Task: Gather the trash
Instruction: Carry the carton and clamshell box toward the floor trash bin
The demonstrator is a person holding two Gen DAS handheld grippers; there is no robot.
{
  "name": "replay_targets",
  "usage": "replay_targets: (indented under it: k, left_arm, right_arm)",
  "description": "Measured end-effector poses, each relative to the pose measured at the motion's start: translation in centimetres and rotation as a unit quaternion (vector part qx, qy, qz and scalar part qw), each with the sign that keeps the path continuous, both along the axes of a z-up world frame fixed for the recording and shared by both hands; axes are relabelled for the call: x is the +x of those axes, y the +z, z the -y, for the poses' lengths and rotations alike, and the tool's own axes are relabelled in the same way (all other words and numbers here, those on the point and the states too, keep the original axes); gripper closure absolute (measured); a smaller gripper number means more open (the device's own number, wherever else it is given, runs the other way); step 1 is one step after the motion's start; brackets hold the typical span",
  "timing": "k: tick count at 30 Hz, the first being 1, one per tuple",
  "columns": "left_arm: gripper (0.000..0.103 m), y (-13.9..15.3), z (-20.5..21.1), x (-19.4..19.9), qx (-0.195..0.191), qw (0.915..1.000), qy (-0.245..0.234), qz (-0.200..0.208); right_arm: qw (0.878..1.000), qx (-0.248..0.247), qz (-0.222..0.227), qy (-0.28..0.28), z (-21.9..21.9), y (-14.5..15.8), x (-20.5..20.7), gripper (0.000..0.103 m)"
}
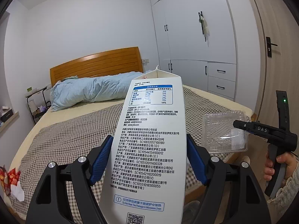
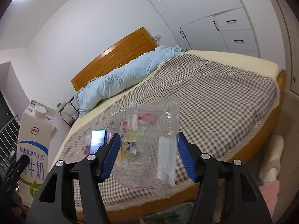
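White milk carton (image 1: 149,143), gable top torn open, upright and leaning slightly, clamped in left claw (image 1: 149,158). Clear plastic clamshell box (image 2: 147,145), empty and crumpled, gripped in right claw (image 2: 147,156). Both held above bed.

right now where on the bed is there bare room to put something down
The checked blanket is bare from the rolled blue duvet across to the cream mattress edge on the wardrobe side. It is crowded at the near left corner, where red wrappers and tissue lie, and a small blue box sits nearby.
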State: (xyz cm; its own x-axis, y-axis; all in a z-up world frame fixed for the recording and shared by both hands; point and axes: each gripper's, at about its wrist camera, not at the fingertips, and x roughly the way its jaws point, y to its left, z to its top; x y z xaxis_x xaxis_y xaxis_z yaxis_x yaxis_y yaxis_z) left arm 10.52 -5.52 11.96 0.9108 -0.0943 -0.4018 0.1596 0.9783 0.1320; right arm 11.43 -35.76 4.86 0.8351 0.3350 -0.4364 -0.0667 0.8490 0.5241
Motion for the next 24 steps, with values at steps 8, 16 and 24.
replay_targets:
  k: [8, 16, 24]
  left_arm:
    - [0.03, -1.0, -0.2, -3.3, -0.006, 0.9999, -0.016, 0.0]
    - [0.03, -2.4, -0.4, -5.8, -0.011, 0.9994, -0.034, -0.004]
    - [0.03, -4.9, -0.7, -7.4, -0.015, 0.9983, -0.052, -0.02]
  right_arm:
    - [0.999, -0.043, 0.002, 0.0, 0.4, -0.5, -3.5, 0.043]
    - [0.999, -0.046, -0.005, 0.0, 1.7, -2.3, -6.4, 0.043]
    - [0.998, -0.065, -0.004, 0.008, 1.7, -3.3, -9.2, 0.043]
